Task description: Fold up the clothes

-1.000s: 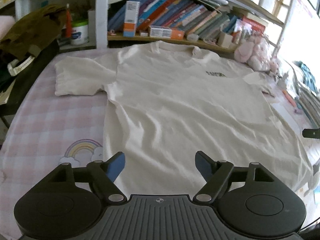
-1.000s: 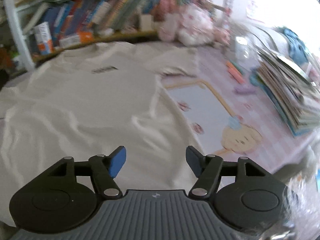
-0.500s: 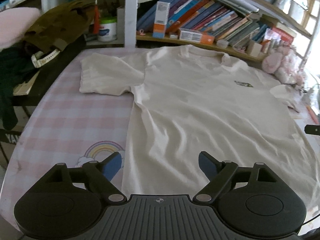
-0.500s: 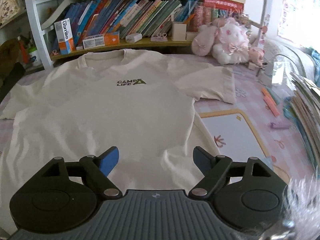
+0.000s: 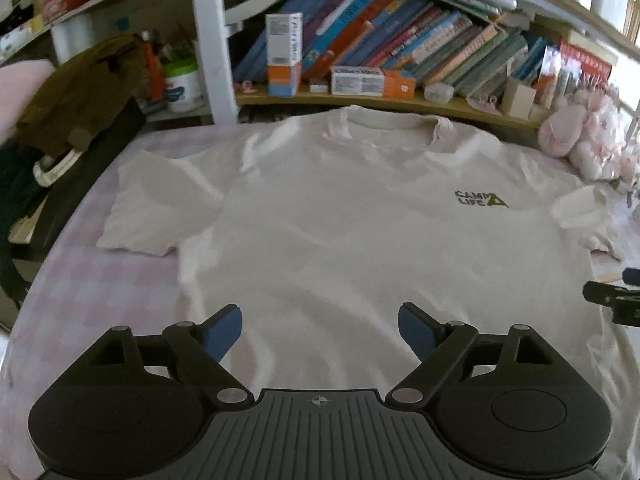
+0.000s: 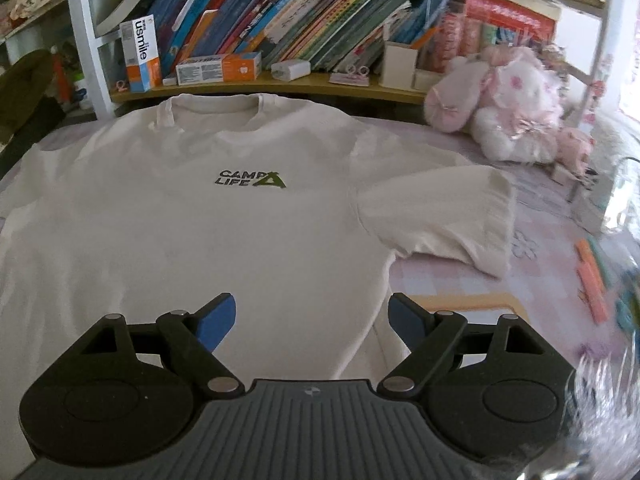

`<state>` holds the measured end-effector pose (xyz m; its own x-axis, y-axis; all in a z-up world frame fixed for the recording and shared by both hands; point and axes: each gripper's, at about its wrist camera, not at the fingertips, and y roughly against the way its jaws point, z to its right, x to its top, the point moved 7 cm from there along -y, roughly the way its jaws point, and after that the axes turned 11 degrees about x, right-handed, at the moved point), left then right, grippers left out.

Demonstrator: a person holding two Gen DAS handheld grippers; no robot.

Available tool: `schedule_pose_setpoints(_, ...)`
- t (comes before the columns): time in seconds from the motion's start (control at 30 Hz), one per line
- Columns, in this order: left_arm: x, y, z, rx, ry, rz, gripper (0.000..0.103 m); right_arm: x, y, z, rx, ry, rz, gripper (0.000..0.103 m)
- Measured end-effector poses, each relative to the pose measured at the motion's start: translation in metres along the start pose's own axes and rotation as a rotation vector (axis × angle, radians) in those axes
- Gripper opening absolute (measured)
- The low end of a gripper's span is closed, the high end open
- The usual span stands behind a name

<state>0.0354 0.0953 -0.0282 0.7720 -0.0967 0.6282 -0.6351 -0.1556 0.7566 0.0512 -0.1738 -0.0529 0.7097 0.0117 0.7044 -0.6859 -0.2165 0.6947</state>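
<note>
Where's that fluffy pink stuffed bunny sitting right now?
In the right wrist view, the pink plush bunny sits at upper right, beyond the T-shirt's sleeve, beside the bookshelf.

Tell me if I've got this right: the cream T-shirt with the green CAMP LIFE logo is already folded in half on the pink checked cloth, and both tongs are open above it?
Not quite. The cream T-shirt with the green CAMP LIFE logo lies spread flat, both sleeves out, not folded, as the right wrist view shows. It does rest on the pink checked cloth, and the left tongs and right tongs are open above it.
</note>
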Motion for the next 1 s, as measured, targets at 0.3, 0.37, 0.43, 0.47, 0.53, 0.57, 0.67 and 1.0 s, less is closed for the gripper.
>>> schedule_pose_setpoints(0.3,0.037,-0.03,0.047,-0.038,-0.089,0.065,0.089,0.002,-0.043,0.017,-0.019,0.019,0.014,0.086)
schedule_pose_setpoints(0.37,0.051,-0.041,0.055,-0.058,-0.107,0.11,0.089,0.002,-0.049,0.016,-0.032,0.025,0.026,0.087)
schedule_pose_setpoints(0.43,0.066,-0.055,0.061,-0.07,-0.134,0.149,0.087,0.0,-0.056,0.014,-0.041,0.024,0.024,0.087)
schedule_pose_setpoints(0.47,0.075,-0.064,0.065,-0.074,-0.147,0.158,0.081,-0.001,-0.058,0.013,-0.046,0.022,0.025,0.088)
schedule_pose_setpoints(0.53,0.092,-0.082,0.071,-0.085,-0.147,0.16,0.068,-0.003,-0.061,0.011,-0.057,0.021,0.034,0.091)
schedule_pose_setpoints(0.57,0.101,-0.092,0.072,-0.093,-0.136,0.159,0.059,-0.003,-0.062,0.01,-0.063,0.023,0.042,0.092)
schedule_pose_setpoints(0.67,0.127,-0.124,0.078,-0.122,-0.098,0.148,0.043,-0.005,-0.064,0.011,-0.079,0.026,0.067,0.1)
schedule_pose_setpoints(1.0,0.2,-0.207,0.131,-0.233,-0.063,0.102,0.023,-0.012,-0.062,0.018,-0.074,-0.038,0.118,0.103)
